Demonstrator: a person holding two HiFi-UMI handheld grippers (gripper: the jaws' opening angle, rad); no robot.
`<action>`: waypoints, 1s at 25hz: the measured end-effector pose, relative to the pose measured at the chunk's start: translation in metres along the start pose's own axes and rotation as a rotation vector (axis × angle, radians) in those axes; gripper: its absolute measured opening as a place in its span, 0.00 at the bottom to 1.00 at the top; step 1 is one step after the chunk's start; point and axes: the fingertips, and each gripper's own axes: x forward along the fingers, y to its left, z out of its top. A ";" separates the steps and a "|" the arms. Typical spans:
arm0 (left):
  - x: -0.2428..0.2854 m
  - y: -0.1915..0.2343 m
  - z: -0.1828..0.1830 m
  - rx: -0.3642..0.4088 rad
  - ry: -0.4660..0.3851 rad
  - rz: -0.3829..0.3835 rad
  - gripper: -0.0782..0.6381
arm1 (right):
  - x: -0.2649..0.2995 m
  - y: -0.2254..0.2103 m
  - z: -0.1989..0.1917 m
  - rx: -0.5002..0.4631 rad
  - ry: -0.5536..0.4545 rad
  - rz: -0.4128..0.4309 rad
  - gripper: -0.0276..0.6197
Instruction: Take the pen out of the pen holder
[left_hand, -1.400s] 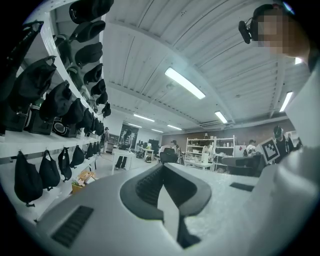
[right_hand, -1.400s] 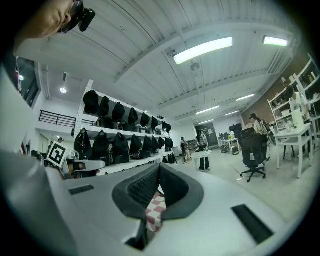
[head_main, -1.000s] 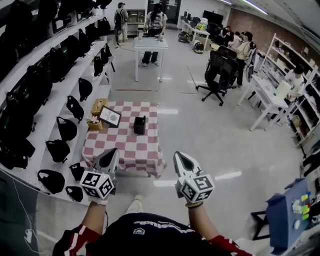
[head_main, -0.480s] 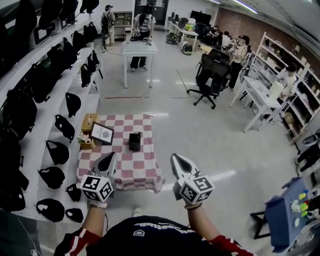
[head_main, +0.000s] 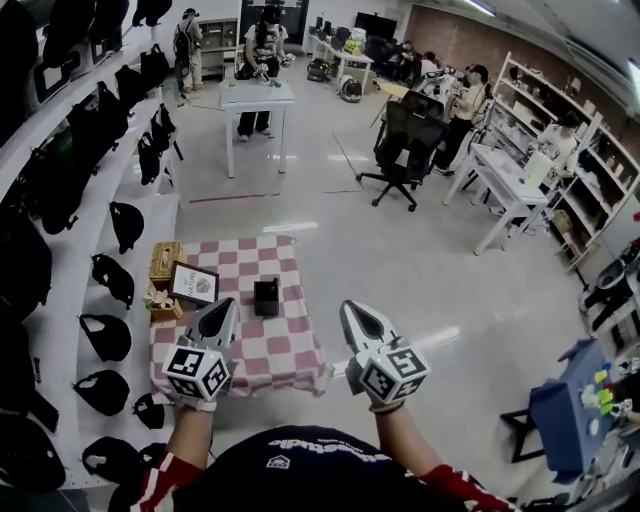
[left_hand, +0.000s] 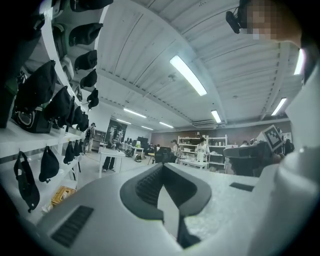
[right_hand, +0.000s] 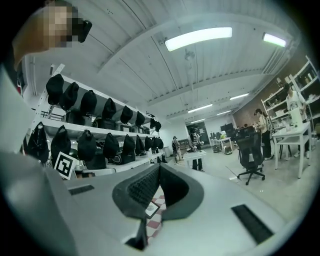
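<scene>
A small black pen holder stands near the middle of a low table with a red-and-white checked cloth. It is too small here to make out a pen in it. My left gripper is shut and empty, held level over the table's near left part, short of the holder. My right gripper is shut and empty too, just off the table's right edge over the floor. In the left gripper view the left gripper has its jaws together. The right gripper view shows the right gripper closed, with checked cloth below it.
A framed picture and a wooden box sit on the table's left side. White shelves with black bags run along the left. A white table, an office chair and desks with people stand further back.
The table and pen holder have come nearer and lower in the head view as the person walks toward them. Both grippers stay shut, held out in front.
</scene>
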 end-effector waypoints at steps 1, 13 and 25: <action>0.003 0.004 -0.002 -0.005 0.000 -0.007 0.12 | 0.005 -0.001 -0.003 -0.009 -0.003 0.005 0.04; 0.023 0.024 -0.016 0.012 0.030 -0.058 0.12 | 0.034 -0.002 -0.024 -0.002 0.032 0.017 0.04; 0.035 0.011 -0.013 0.024 0.033 -0.059 0.12 | 0.037 -0.009 -0.026 0.008 0.027 0.034 0.04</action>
